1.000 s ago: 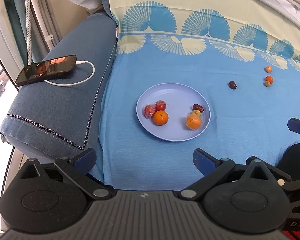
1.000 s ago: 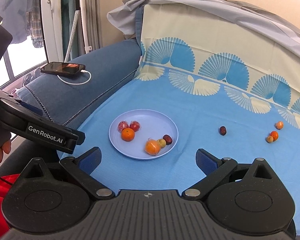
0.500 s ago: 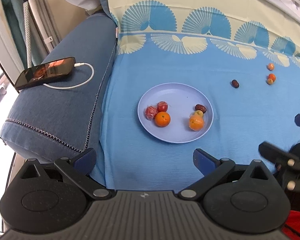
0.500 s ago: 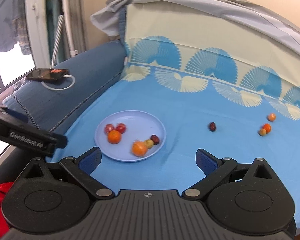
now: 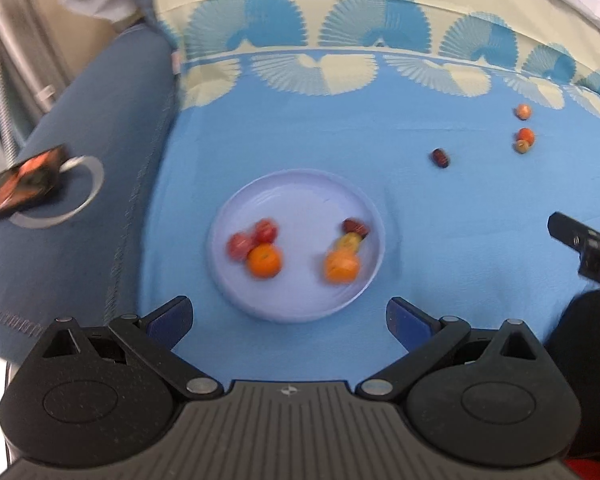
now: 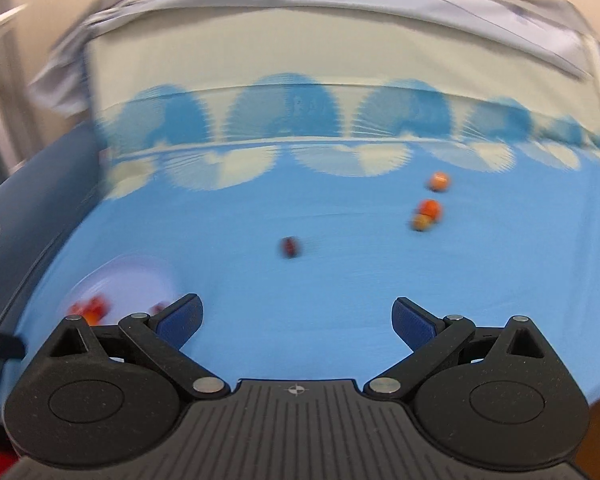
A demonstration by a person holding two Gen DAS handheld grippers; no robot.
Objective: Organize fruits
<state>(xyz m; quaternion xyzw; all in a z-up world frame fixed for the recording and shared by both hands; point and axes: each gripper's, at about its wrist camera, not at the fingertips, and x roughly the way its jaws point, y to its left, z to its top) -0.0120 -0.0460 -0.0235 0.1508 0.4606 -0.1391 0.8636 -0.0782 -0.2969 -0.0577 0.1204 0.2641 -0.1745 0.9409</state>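
Dark red, the loose date (image 6: pixel 289 247) lies on the blue sheet (image 6: pixel 340 280) ahead of the right hand-held gripper (image 6: pixel 296 320), released and empty, well nearer than the left hand-held gripper (image 5: pixel 288 318), also released, by the plate (image 5: pixel 300 200).

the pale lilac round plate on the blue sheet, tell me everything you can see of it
The pale lilac round plate looks like smooth plastic, shallow with a low raised rim. It lies flat on the blue bedsheet. It holds two oranges, two reddish fruits, a small yellowish fruit and a dark red one, in two clusters. No gripper touches it.
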